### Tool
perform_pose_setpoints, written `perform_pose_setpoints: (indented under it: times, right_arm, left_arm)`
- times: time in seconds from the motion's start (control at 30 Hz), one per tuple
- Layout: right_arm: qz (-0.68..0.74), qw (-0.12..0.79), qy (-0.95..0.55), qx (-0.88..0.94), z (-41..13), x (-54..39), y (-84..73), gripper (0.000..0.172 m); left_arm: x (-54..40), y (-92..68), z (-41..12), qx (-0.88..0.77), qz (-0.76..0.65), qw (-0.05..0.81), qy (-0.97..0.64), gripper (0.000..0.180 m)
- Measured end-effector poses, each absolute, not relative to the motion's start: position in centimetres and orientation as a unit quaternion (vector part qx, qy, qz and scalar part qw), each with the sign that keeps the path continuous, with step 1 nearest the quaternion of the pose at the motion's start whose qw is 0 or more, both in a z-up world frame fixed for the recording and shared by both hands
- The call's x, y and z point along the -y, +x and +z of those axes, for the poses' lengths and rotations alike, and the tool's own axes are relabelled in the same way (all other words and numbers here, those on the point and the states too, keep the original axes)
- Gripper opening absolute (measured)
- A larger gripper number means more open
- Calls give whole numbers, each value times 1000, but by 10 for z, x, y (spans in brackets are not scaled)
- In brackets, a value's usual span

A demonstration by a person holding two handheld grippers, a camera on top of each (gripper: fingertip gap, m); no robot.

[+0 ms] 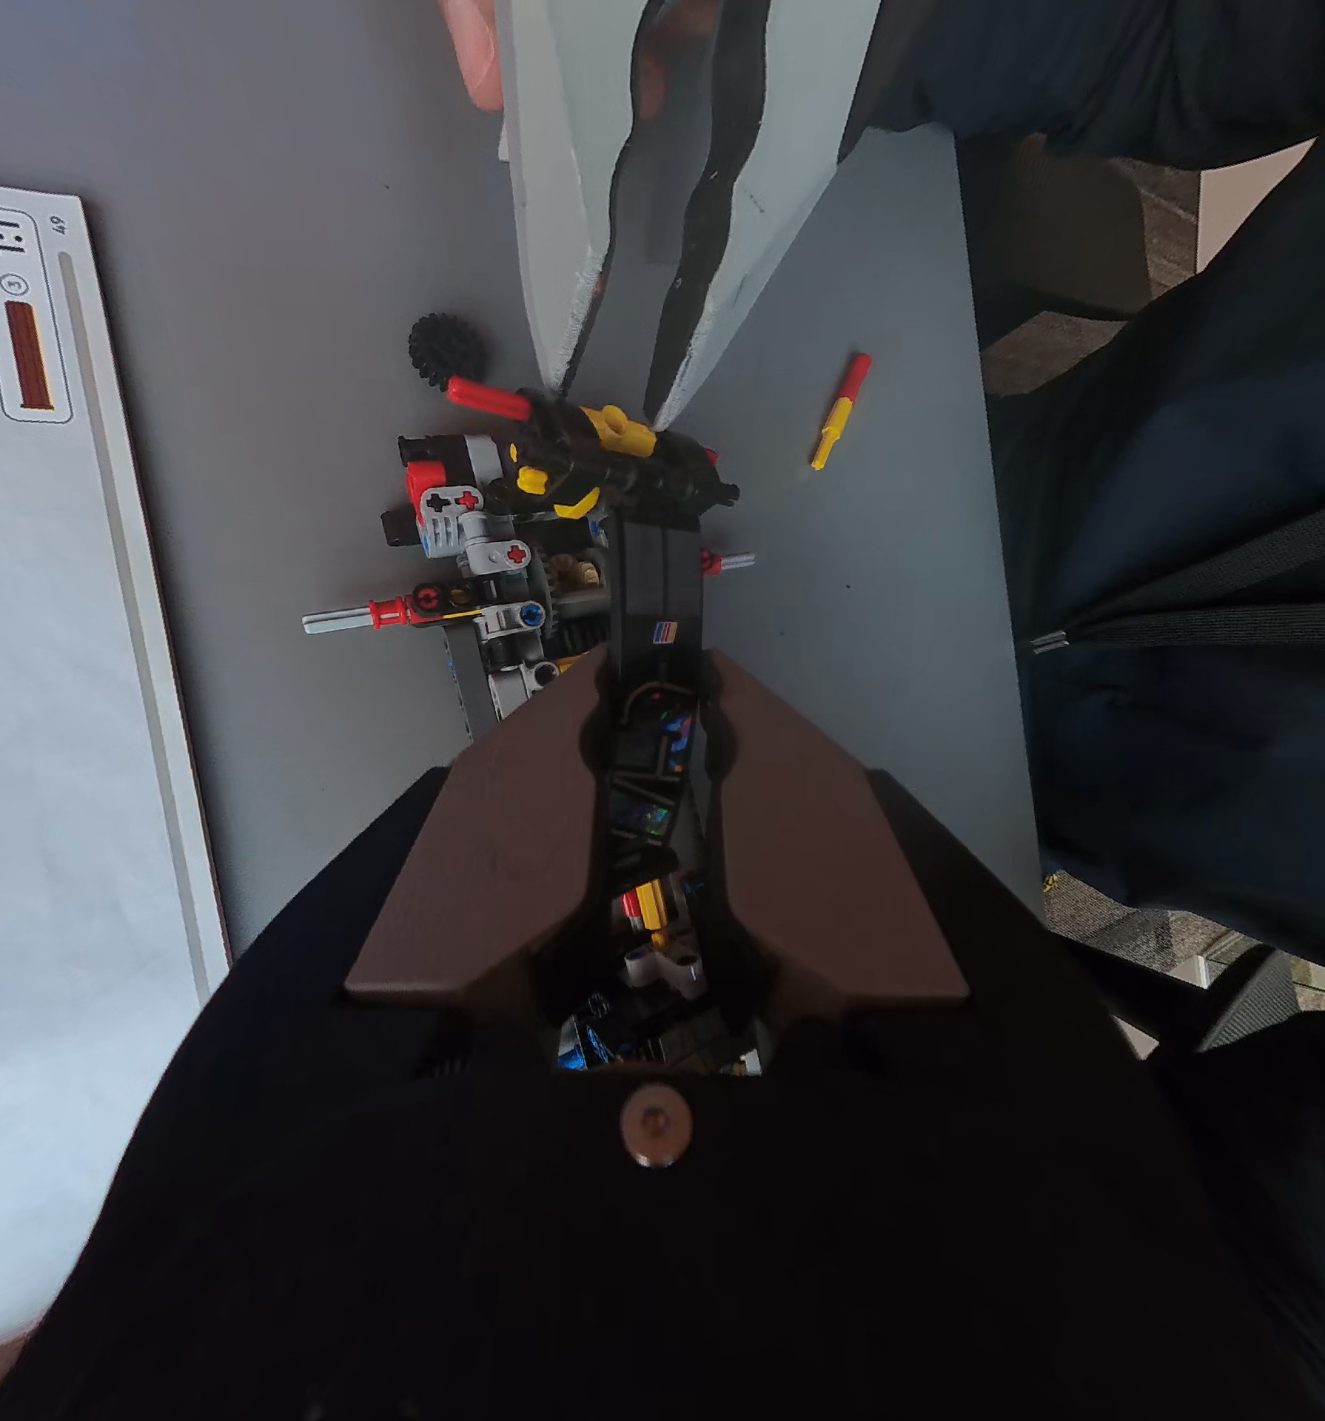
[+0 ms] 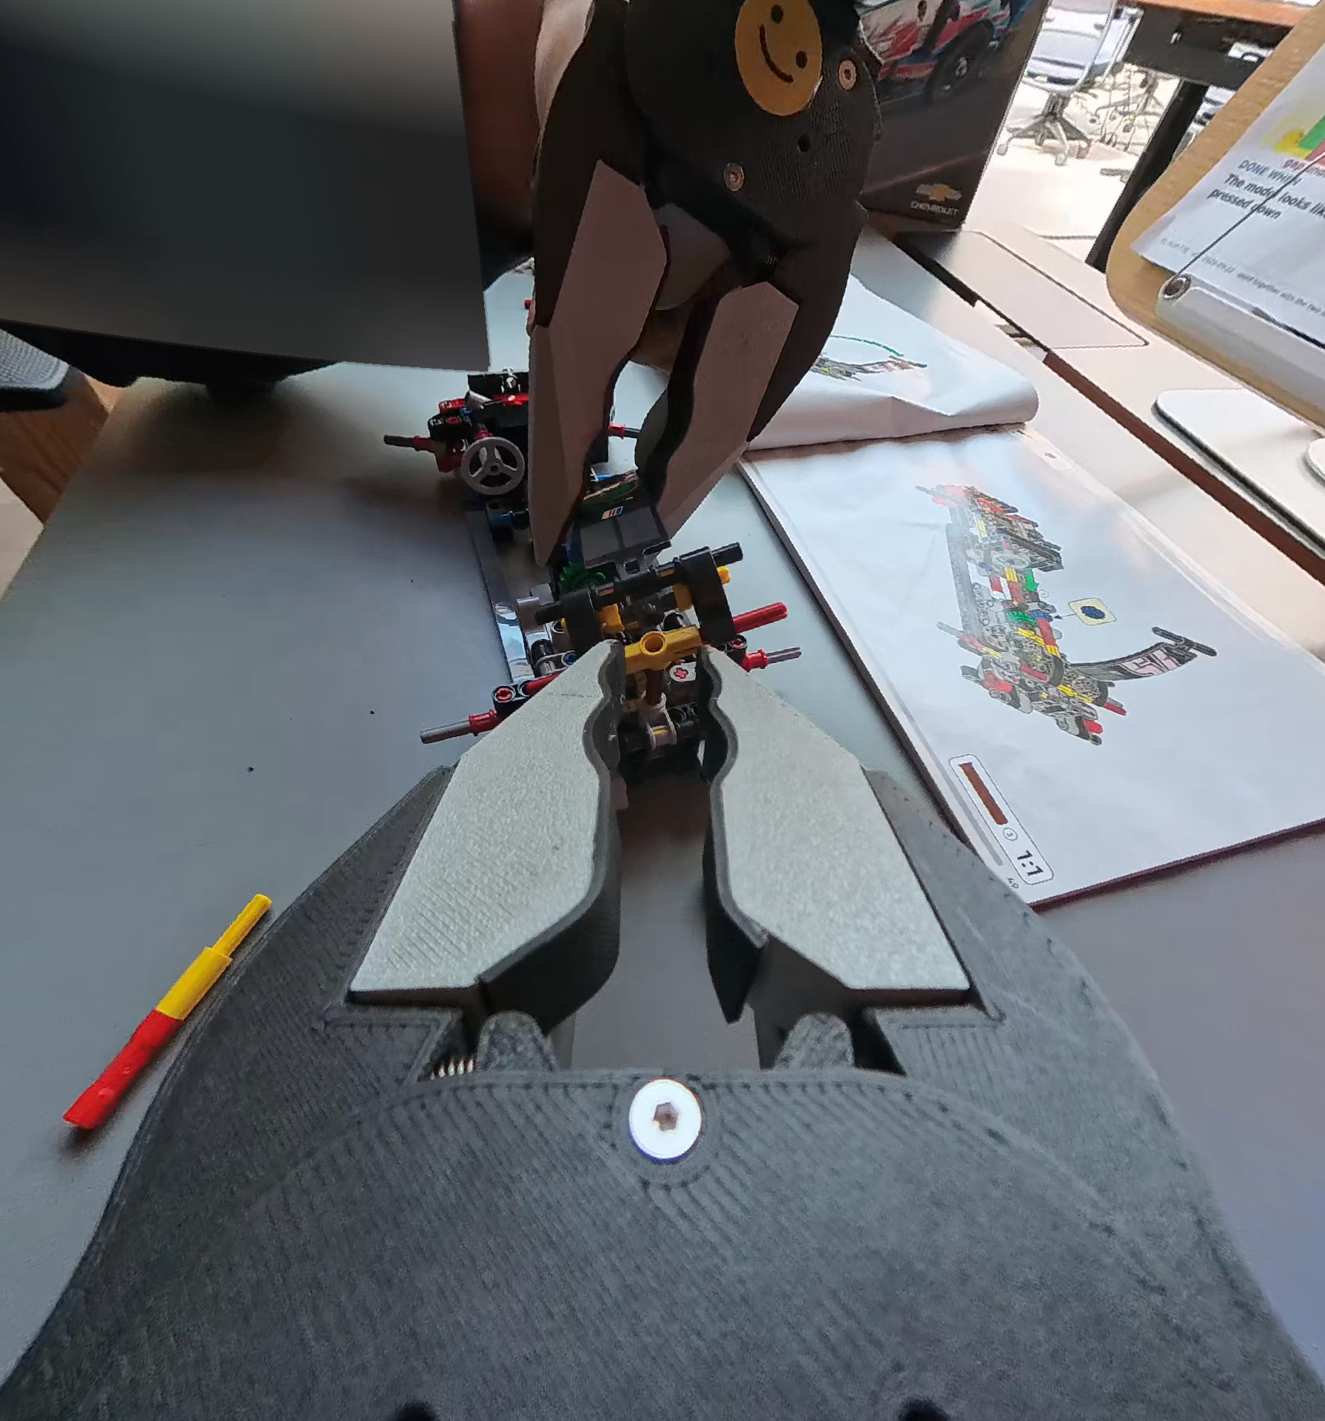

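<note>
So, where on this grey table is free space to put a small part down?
Bare grey tabletop lies left of the brick model, above the loose red-and-yellow pin. It is crowded around the model, where both tools meet, and on the right, where the open instruction booklet lies.

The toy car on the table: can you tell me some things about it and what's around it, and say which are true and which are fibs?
1. The brown gripper comes down on the toy car from above. True.
2. The little red and yellow stick is plugged into the car. False: it lies alone on the grey table, apart from the car.
3. An open instruction book lies beside the car. True.
4. The grey gripper is far away from the car. False: its jaws are at the car's end, either side of a yellow piece.
5. A black gear lies on the table near the car. True.
</note>
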State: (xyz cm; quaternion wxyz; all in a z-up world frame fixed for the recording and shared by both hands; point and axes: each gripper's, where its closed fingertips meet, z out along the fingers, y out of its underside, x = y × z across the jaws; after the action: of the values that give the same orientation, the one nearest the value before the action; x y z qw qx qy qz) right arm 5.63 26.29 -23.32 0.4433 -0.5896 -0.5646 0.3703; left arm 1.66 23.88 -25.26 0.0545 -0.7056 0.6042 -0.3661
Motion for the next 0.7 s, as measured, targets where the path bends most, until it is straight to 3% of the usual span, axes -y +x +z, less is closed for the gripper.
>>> perform_pose_setpoints:
  times: [0.7]
  right_arm:
    - [370, 475, -570, 560, -222, -264, 57, 20]
  left_arm:
    - [-242, 14, -255, -595, -367, 48, -713, 14]
